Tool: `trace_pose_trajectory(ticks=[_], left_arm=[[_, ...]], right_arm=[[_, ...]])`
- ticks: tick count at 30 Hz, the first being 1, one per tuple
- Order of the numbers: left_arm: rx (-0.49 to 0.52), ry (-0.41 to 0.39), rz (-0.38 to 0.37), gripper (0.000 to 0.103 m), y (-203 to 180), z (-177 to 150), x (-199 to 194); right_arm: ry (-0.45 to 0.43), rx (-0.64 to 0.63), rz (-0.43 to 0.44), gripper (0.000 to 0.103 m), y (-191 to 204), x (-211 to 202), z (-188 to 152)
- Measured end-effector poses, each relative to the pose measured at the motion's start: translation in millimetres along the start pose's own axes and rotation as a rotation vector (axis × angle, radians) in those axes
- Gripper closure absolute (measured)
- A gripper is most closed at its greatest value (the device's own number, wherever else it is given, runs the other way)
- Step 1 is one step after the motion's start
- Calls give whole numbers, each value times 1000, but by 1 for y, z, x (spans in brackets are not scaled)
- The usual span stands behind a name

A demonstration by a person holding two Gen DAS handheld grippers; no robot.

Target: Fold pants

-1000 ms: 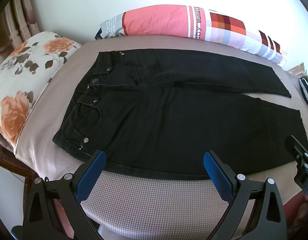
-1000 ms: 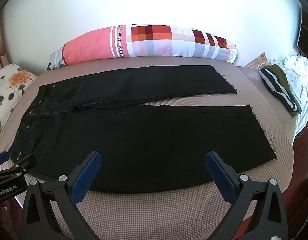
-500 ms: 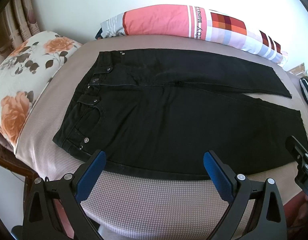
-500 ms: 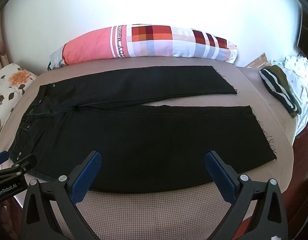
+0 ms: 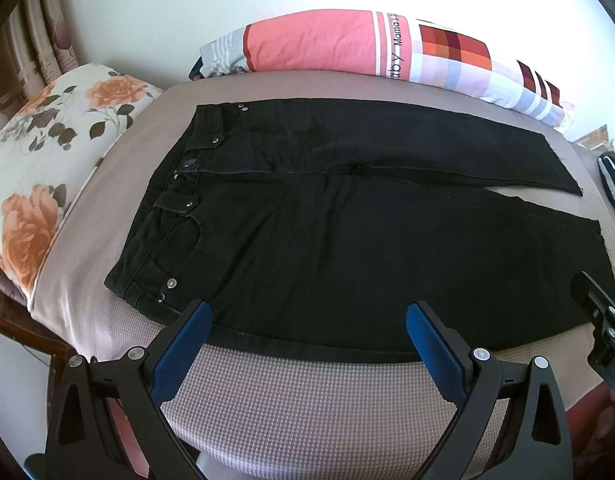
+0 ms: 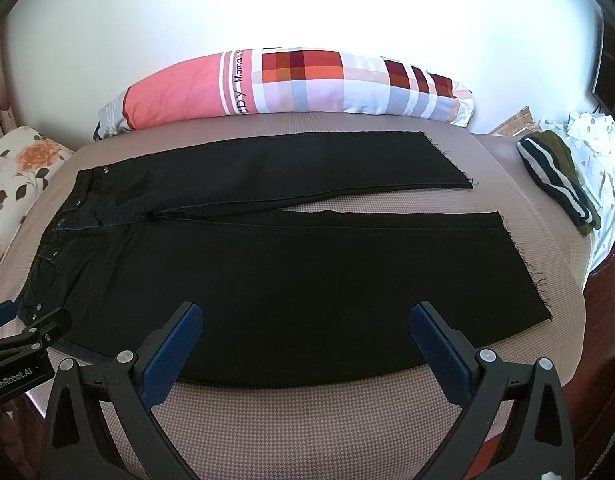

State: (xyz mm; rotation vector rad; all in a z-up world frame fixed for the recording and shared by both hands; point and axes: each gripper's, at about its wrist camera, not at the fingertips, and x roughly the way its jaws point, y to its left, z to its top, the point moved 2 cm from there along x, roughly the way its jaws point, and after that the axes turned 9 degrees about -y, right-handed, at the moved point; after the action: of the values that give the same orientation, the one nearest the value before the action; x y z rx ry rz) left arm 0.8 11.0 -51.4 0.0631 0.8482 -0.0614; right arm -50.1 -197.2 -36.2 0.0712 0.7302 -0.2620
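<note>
Black pants (image 5: 347, 232) lie flat and spread on the bed, waistband to the left, both legs running right with a narrow gap between them; they also show in the right wrist view (image 6: 291, 264). My left gripper (image 5: 307, 316) is open and empty, hovering just over the near edge of the pants by the hip. My right gripper (image 6: 307, 316) is open and empty over the near edge of the near leg. Each gripper shows at the edge of the other's view.
The pants lie on a beige bed cover (image 6: 307, 412). A pink and checked bolster (image 6: 291, 80) lies along the far edge. A floral pillow (image 5: 47, 152) is at the left. Striped dark clothing (image 6: 555, 176) and white cloth (image 6: 599, 148) lie at the right.
</note>
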Motion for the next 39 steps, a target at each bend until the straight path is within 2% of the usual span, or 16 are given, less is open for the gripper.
trace_pose_trajectory(ticks=[23, 30, 35, 39], left_arm=[[9, -4, -5, 6, 2, 17, 14], [16, -13, 0, 6, 9, 33, 27], [23, -27, 11, 6, 21, 53, 43], [15, -41, 13, 6, 36, 72, 61]], right_arm=[[-2, 6, -8, 0, -2, 7, 12], [-32, 16, 60, 0, 1, 15, 28], [-7, 57, 111, 0, 4, 31, 41], [40, 98, 107, 0, 5, 51, 51]])
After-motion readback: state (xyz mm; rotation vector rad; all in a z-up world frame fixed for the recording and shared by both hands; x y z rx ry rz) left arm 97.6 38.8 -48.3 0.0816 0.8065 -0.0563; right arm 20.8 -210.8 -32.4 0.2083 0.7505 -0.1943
